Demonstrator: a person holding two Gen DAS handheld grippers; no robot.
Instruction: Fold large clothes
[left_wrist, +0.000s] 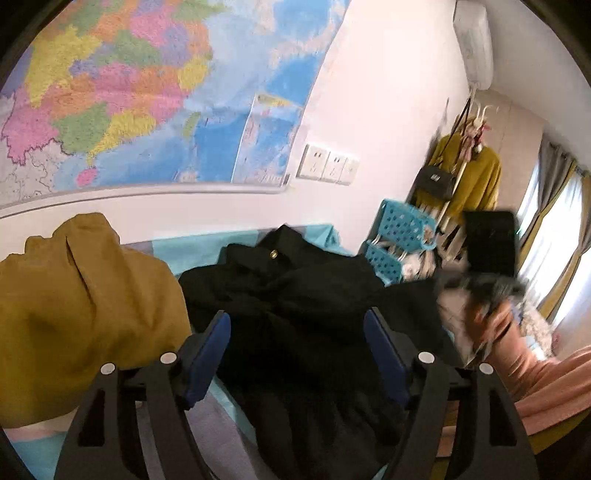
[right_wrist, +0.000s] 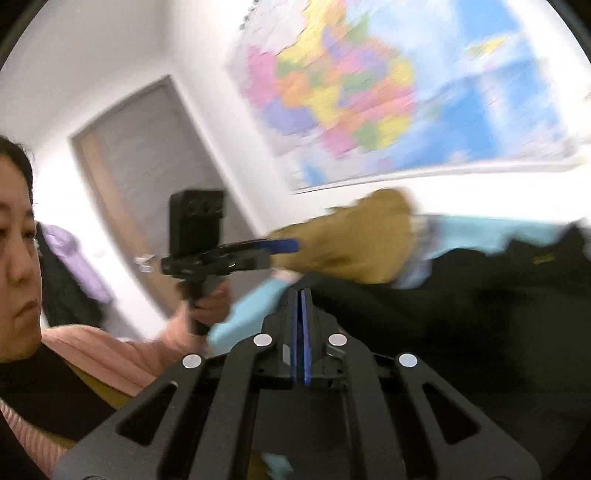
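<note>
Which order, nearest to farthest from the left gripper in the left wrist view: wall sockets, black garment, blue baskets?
From the left gripper:
1. Black garment, straight ahead between the open fingers.
2. Blue baskets, beyond it to the right.
3. Wall sockets, on the wall behind.

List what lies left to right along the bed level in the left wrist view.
Mustard garment → black garment → blue baskets → right gripper, blurred.
</note>
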